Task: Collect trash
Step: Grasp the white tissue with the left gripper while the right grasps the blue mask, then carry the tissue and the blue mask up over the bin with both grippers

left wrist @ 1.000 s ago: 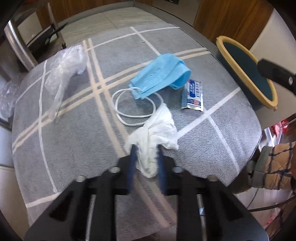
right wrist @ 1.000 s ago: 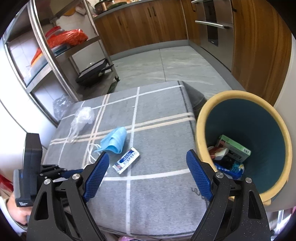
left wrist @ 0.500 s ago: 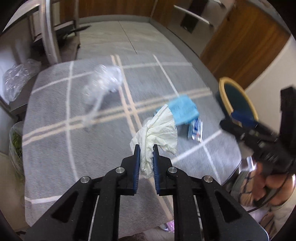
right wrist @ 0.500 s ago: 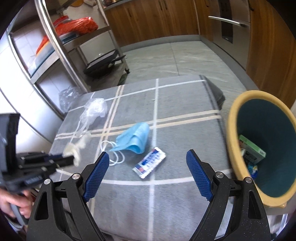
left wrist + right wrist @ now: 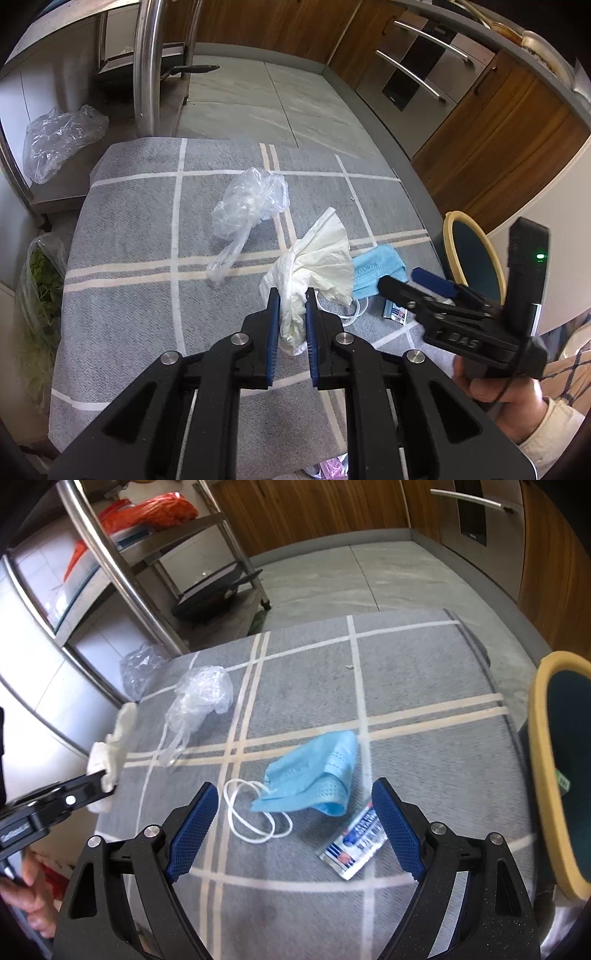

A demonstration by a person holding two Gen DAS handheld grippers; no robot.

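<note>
A grey checked cloth covers the bench [image 5: 406,686]. On its left lies a clear plastic bag [image 5: 199,698]; the left tongs [image 5: 290,295] are clamped on a crumpled white tissue [image 5: 317,258], held above the cloth. The right tongs [image 5: 295,812] gape over the blue face mask [image 5: 314,771] and sachet [image 5: 354,842]; the yellow-rimmed bin [image 5: 543,775] stands rightmost

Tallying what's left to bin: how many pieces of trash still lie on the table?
3: crumpled clear plastic bag far left, blue face mask at centre, small sachet beside it. More may be hidden.
</note>
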